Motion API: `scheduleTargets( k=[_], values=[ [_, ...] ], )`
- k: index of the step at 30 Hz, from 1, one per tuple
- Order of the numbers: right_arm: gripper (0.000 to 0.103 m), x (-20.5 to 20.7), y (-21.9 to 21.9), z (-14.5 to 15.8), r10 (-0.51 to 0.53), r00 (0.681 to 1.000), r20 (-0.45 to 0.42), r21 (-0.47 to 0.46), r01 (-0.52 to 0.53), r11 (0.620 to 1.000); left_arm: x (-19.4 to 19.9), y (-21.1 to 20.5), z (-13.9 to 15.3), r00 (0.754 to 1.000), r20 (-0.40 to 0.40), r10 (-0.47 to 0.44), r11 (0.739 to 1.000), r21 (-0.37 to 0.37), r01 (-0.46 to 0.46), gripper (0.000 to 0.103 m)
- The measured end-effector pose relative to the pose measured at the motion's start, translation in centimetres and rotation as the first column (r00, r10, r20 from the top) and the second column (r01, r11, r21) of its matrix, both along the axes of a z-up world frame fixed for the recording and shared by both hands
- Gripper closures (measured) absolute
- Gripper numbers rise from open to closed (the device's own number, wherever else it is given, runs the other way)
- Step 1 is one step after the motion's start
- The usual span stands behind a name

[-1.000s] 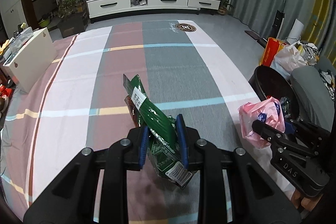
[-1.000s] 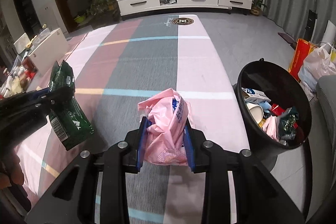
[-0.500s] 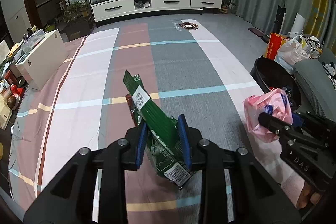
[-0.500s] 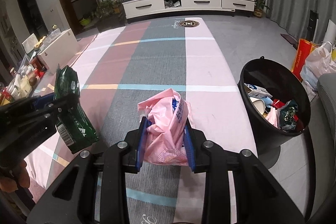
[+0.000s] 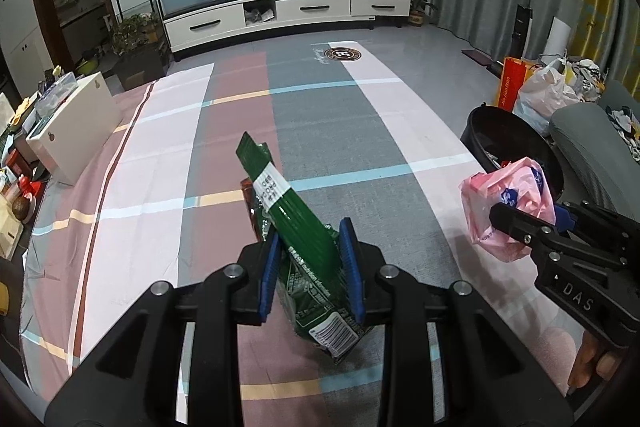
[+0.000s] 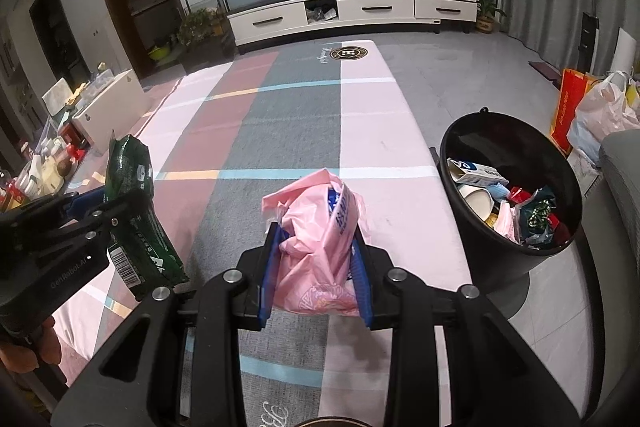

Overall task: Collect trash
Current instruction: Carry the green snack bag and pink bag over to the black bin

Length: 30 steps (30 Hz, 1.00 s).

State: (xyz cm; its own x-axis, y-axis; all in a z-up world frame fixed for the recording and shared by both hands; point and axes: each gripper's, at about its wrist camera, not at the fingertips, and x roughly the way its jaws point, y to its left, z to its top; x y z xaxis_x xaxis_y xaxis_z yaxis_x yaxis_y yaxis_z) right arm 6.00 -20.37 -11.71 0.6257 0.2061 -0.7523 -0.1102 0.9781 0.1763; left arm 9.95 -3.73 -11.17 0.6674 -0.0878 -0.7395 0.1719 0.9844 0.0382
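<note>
My left gripper (image 5: 311, 269) is shut on a green snack wrapper (image 5: 296, 239) and holds it above the striped cloth; the wrapper also shows in the right wrist view (image 6: 136, 215). My right gripper (image 6: 316, 273) is shut on a crumpled pink plastic bag (image 6: 320, 239), which also shows in the left wrist view (image 5: 508, 211). A black trash bin (image 6: 516, 255) with several pieces of trash inside stands on the floor to the right of the bag, beside the table edge; its rim shows in the left wrist view (image 5: 476, 131).
A striped cloth (image 6: 372, 131) covers the long table. A white box (image 5: 76, 123) sits at the left edge with clutter beside it. Bags (image 6: 600, 115) and a grey sofa (image 5: 584, 139) stand to the right. A TV cabinet (image 6: 352, 11) lines the far wall.
Both grippers have risen a little with their loads; the view is higher above the cloth. The pink bag sits slightly nearer the bin.
</note>
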Motion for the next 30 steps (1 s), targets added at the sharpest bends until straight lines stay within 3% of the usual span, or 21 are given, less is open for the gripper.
scheduleTargets(
  k=[30],
  values=[
    [0.069,-0.2,-4.2,0.2,-0.087,0.996,0.013,0.036,0.087,0.996,1.5,-5.7,0.7,0.994,0.017,-0.111,0.993,0.033,0.11,0.073]
  ],
)
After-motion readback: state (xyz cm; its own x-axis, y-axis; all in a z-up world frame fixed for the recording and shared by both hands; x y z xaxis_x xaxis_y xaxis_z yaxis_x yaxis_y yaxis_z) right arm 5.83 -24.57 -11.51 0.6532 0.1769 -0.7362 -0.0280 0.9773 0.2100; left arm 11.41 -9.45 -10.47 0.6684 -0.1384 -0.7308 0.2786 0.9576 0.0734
